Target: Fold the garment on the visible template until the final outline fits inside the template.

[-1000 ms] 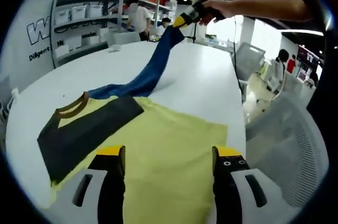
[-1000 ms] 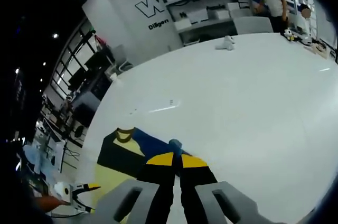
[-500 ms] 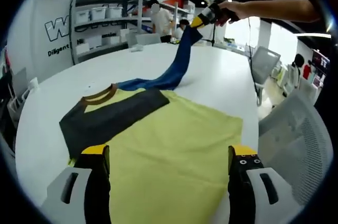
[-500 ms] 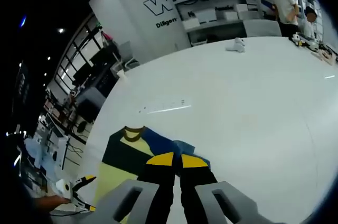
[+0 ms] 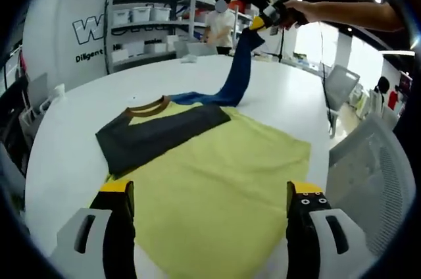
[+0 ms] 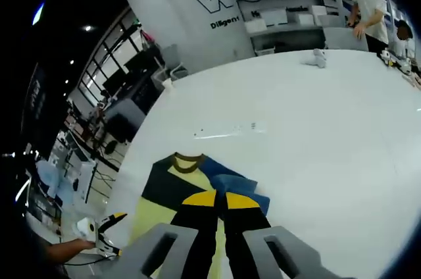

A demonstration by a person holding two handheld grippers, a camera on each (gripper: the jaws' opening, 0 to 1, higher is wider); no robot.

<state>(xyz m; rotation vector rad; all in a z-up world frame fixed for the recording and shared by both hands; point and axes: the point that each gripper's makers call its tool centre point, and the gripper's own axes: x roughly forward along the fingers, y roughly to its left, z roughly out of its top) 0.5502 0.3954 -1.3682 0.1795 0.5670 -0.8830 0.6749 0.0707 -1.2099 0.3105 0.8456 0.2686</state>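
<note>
A: How far along is the fold?

B: Early, I'd judge. The T-shirt [image 5: 217,180] lies flat on the white table [image 5: 79,114], dark sleeve [image 5: 158,135] already across the chest. The right gripper [image 6: 220,199], jaws pinched together, holds the blue sleeve [image 5: 238,72] up. The left gripper [image 5: 209,193] hovers wide open, holding nothing.

A: And the room?

B: Storage shelves [image 5: 141,19], a mesh chair [image 5: 371,180], and no template I can make out.

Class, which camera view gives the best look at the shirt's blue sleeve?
The left gripper view: the blue sleeve stretches whole from the shirt up to the right gripper that clamps it. The right gripper view shows just a bunched blue patch beyond its shut jaws.
</note>
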